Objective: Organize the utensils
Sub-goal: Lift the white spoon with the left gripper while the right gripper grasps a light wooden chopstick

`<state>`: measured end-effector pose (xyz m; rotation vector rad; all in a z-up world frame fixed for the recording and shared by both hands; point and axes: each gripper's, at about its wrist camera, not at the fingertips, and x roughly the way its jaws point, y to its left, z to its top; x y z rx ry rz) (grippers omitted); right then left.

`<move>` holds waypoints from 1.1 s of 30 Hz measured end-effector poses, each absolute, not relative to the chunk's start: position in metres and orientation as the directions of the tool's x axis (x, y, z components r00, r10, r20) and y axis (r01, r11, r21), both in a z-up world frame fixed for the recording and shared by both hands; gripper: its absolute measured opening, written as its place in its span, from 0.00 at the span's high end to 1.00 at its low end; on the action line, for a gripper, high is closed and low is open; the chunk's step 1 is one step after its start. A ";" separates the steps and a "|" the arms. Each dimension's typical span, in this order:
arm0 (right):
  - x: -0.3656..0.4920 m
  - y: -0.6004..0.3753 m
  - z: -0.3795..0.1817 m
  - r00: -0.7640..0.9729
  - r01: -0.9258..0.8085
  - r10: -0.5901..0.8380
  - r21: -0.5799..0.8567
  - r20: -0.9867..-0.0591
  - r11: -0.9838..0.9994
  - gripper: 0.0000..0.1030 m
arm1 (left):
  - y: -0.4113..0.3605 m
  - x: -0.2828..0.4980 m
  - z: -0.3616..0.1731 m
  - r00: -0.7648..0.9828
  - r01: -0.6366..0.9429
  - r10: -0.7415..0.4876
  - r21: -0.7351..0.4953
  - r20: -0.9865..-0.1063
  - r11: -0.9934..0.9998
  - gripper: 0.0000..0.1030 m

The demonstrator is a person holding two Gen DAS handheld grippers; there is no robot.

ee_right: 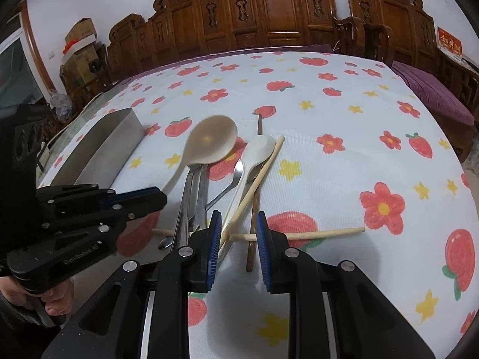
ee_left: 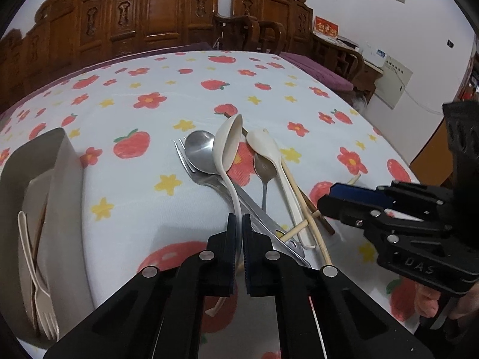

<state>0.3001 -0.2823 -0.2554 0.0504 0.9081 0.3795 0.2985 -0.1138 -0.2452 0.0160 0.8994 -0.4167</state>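
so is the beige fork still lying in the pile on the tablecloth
No, the beige fork lies inside the tray at the left, apart from the pile of spoons and chopsticks on the tablecloth.

I'm looking at white walls, carved wooden bench backs, purple seat cushion, cardboard boxes in the left corner, fruit-print tablecloth

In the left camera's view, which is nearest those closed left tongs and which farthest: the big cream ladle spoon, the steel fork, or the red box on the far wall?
1. Big cream ladle spoon: its handle is pinched in the left tongs.
2. Steel fork: just beyond, slightly left.
3. Red box: far back, upper right.
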 end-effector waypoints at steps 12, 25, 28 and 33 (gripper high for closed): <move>0.308 -0.265 -0.269 0.513 -0.293 0.334 0.204 -0.791 0.934 0.79 | -0.110 0.288 -0.226 0.594 0.368 -0.328 -0.115 -0.735 0.923 0.97; 0.303 -0.272 -0.268 0.512 -0.248 0.290 0.184 -0.809 0.951 0.93 | -0.106 0.280 -0.215 0.612 0.376 -0.328 -0.100 -0.719 0.921 0.97; 0.300 -0.274 -0.265 0.524 -0.233 0.267 0.166 -0.809 0.958 0.94 | -0.102 0.275 -0.208 0.625 0.376 -0.324 -0.089 -0.710 0.922 0.97; 0.295 -0.281 -0.255 0.552 -0.206 0.238 0.145 -0.799 0.968 0.94 | -0.091 0.266 -0.195 0.649 0.371 -0.315 -0.074 -0.692 0.926 0.97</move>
